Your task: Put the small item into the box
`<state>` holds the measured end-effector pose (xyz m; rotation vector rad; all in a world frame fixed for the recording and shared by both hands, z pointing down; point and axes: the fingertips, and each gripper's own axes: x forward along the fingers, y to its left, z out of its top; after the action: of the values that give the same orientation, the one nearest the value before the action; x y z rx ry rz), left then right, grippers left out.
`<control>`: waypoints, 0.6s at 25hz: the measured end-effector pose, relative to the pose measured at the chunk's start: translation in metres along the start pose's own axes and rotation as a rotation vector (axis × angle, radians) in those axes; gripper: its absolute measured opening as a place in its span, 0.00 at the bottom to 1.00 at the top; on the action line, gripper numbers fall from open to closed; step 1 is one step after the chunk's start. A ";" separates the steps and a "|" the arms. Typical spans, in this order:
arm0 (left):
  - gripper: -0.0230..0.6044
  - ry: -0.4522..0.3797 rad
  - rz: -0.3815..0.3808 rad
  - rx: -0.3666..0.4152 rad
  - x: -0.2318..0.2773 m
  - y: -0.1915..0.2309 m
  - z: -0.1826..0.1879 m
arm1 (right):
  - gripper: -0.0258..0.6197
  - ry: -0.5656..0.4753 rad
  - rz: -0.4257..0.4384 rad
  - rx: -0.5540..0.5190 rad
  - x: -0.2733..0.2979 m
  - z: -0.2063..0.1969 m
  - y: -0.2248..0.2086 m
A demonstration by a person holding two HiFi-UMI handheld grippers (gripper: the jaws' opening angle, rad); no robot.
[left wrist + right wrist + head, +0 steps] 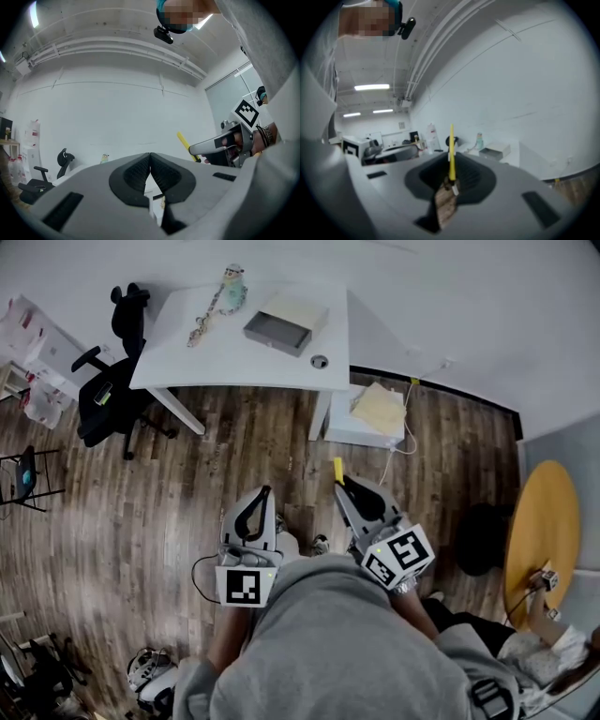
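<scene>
Ok, head view: left gripper (265, 493) and right gripper (343, 486) sit side by side at the person's chest, over brown wooden plank floor (141, 502). Both are well apart from the white desk (187, 352) at the top. A grey open-topped box (278, 329) lies on that desk near its right edge, with open floor in between. A black office chair (108, 395) stands at the desk's left, and a round wooden table (544, 521) is cut off at right. A thin yellow stick-shaped item (337, 468) pokes past the right jaws.

Left gripper view: jaws clenched tip to tip, nothing between. They hide most of the desk.

Right gripper view: jaws grasping the yellow item, which stands upright with its lower end blurred. The box shows small and far, right of the jaws.
</scene>
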<state>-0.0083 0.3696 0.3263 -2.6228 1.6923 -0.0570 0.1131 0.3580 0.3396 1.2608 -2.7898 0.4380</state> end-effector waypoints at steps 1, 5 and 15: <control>0.09 -0.002 -0.006 0.001 0.005 0.007 0.001 | 0.15 0.000 -0.006 0.001 0.007 0.002 0.000; 0.09 -0.016 -0.021 -0.002 0.022 0.031 0.004 | 0.15 -0.002 -0.016 -0.002 0.037 0.009 -0.001; 0.09 -0.018 -0.042 -0.020 0.045 0.082 -0.004 | 0.15 0.001 -0.039 0.005 0.092 0.014 0.002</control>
<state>-0.0647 0.2946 0.3283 -2.6645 1.6410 -0.0172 0.0515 0.2881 0.3405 1.3133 -2.7602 0.4439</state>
